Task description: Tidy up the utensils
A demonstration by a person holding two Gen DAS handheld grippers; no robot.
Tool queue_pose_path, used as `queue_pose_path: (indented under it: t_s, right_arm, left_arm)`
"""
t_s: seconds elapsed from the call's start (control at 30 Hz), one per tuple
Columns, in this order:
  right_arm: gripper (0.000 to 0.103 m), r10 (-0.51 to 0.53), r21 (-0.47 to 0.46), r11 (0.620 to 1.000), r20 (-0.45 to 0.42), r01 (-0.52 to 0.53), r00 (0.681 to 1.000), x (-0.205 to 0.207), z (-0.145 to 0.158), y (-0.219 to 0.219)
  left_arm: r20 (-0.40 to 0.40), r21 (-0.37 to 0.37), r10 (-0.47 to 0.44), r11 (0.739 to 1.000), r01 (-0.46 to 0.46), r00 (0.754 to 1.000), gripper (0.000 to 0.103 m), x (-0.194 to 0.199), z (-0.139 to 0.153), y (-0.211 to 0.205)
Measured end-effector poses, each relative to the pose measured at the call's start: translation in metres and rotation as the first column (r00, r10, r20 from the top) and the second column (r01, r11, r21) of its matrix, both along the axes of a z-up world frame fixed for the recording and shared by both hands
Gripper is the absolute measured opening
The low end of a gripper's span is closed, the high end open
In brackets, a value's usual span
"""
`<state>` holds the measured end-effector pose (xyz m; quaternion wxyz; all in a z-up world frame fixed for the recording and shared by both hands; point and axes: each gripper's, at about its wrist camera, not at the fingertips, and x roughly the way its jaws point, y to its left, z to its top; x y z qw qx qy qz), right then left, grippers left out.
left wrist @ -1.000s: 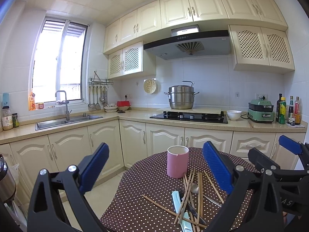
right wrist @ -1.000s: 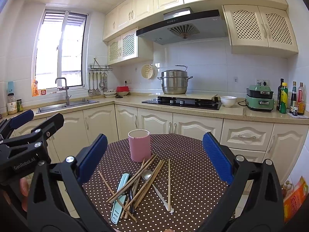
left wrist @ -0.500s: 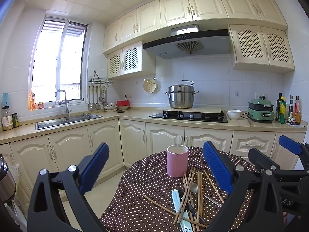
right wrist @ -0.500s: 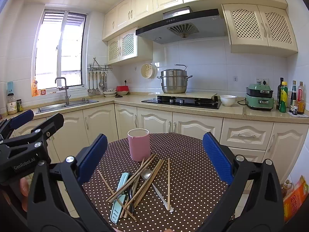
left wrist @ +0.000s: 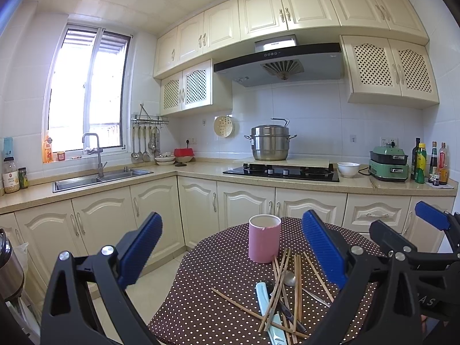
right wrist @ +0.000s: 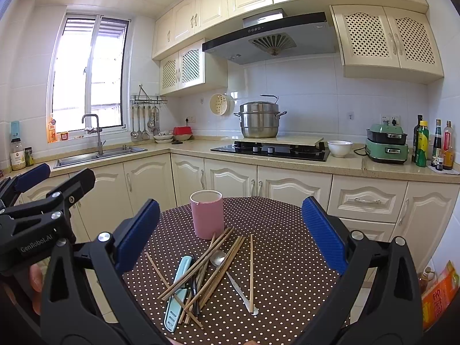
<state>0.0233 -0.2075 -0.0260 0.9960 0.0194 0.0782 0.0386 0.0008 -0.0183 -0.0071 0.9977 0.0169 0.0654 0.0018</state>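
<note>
A pink cup (right wrist: pixel 207 214) (left wrist: pixel 264 238) stands upright on the round table with the brown dotted cloth (right wrist: pixel 281 247) (left wrist: pixel 212 310). In front of it lies a loose heap of wooden chopsticks (right wrist: pixel 214 264) (left wrist: pixel 280 284), a metal spoon (right wrist: pixel 218 257) (left wrist: pixel 289 278), a light blue case (right wrist: pixel 178 293) (left wrist: pixel 266 302) and a dark utensil. My right gripper (right wrist: pixel 230 233) is open above the heap, holding nothing. My left gripper (left wrist: pixel 231 253) is open too, to the left of the heap; its blue pad (right wrist: pixel 31 172) shows at the left edge of the right wrist view.
Cream kitchen cabinets (right wrist: pixel 230 178) run behind the table, with a sink (right wrist: pixel 97 153), a hob with a steel pot (right wrist: pixel 260 120), a white bowl (right wrist: pixel 339 148), a green appliance (right wrist: pixel 386 143) and bottles (right wrist: pixel 431 143). An orange package (right wrist: pixel 440 293) sits low right.
</note>
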Motion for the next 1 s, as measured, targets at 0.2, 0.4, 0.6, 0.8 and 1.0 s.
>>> queue_pose_path:
  t_s: [0.2,0.4,0.6,0.8,1.0]
  right_arm:
    - [0.097,0.001,0.0,1.0,-0.003,-0.001,1.0,0.002,-0.001,0.0]
    - [0.097,0.004,0.001,1.0,-0.019,-0.004,1.0,0.011,-0.006,0.003]
    - [0.097,0.006,0.01,1.0,-0.072,-0.005,0.997,0.03,-0.021,-0.001]
    - [0.097,0.003,0.006,1.0,-0.119,-0.003,0.993,0.053,-0.034,-0.005]
    - [0.097,-0.022,0.001,1.0,-0.196,0.023,0.98,0.079,-0.057,-0.015]
  left_arm:
    - [-0.002,0.003,0.003,1.0,-0.003,1.0,0.096,0.001,0.0,-0.001]
    - [-0.024,-0.005,0.008,1.0,-0.008,1.0,0.096,0.009,-0.004,0.0]
    - [-0.097,-0.006,0.004,1.0,-0.005,0.995,0.096,0.033,-0.016,-0.002]
    - [-0.257,-0.026,-0.05,0.999,0.044,0.965,0.096,0.069,-0.038,0.005]
    - [-0.465,-0.185,-0.092,0.983,0.005,0.881,0.096,0.112,-0.075,0.042]
